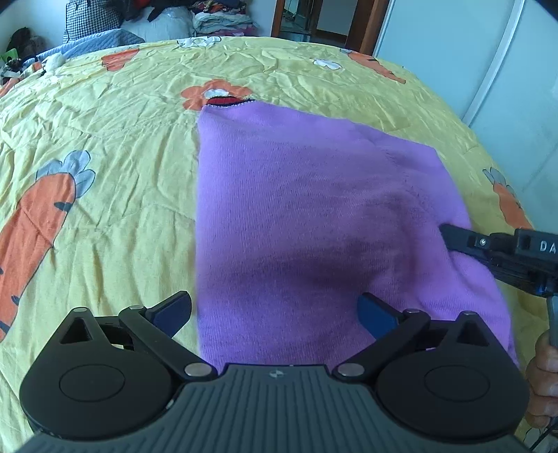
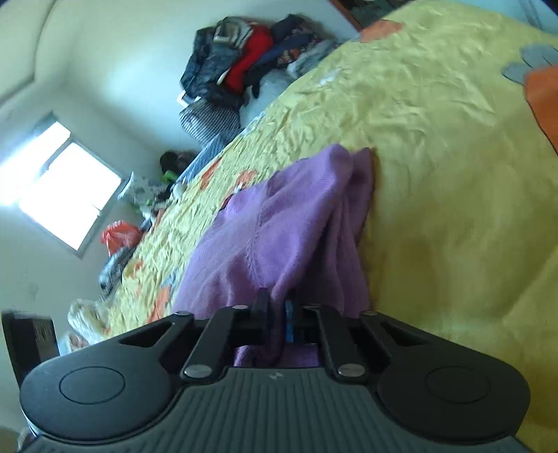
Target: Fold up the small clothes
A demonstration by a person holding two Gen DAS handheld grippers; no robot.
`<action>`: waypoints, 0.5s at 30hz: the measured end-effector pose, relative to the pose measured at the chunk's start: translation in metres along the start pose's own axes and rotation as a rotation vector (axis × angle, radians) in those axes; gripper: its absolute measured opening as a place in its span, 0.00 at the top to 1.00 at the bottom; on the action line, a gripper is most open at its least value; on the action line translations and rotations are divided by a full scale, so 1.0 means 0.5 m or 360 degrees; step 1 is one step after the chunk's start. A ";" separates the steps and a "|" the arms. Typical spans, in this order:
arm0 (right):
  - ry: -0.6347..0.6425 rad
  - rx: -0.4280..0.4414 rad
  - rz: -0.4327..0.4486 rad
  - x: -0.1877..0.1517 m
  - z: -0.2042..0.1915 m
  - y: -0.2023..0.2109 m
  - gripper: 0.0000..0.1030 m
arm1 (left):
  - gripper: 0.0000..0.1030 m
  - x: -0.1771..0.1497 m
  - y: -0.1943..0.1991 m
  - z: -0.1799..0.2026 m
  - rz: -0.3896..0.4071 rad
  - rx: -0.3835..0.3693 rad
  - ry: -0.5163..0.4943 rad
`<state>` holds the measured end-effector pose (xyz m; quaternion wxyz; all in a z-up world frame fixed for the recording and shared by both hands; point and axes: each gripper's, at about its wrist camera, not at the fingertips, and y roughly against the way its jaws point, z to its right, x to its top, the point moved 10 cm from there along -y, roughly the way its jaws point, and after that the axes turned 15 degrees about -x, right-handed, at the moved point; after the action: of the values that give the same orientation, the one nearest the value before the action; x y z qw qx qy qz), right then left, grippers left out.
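Note:
A purple knit garment (image 1: pixel 307 209) lies on the yellow carrot-print bedspread (image 1: pixel 104 146), folded to a straight left edge, with a dark and red neckline at its far end. My left gripper (image 1: pixel 275 313) hovers above the garment's near part, open wide, nothing between its blue pads. My right gripper (image 1: pixel 450 237) comes in from the right edge and pinches the garment's right side. In the right wrist view my right gripper (image 2: pixel 279 306) is shut on a bunched, lifted fold of the purple garment (image 2: pixel 279 223).
Piles of clothes (image 2: pixel 244 59) and a checked pillow (image 1: pixel 90 21) sit at the head of the bed. A window (image 2: pixel 59 184) lights the wall. White cupboard doors (image 1: pixel 488 69) stand beyond the bed's right side. A hand (image 1: pixel 544 379) grips the right handle.

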<state>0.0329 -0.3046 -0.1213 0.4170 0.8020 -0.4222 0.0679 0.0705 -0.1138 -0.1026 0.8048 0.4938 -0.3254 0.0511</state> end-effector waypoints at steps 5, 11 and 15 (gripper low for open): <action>-0.0007 -0.0024 0.0108 0.011 -0.006 0.030 0.96 | 0.01 -0.010 -0.001 -0.003 -0.0007 -0.0006 -0.0003; 0.0026 -0.0049 0.0215 0.038 -0.015 0.069 0.97 | 0.01 -0.012 0.006 -0.001 -0.0006 -0.0004 -0.0010; 0.0077 -0.0087 0.0272 0.051 -0.014 0.091 0.99 | 0.01 -0.018 0.009 0.001 -0.0020 -0.0004 -0.0030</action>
<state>0.0173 -0.3286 -0.0773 0.4416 0.7495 -0.4805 0.1111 0.0613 -0.1099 -0.1040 0.8025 0.4954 -0.3300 0.0410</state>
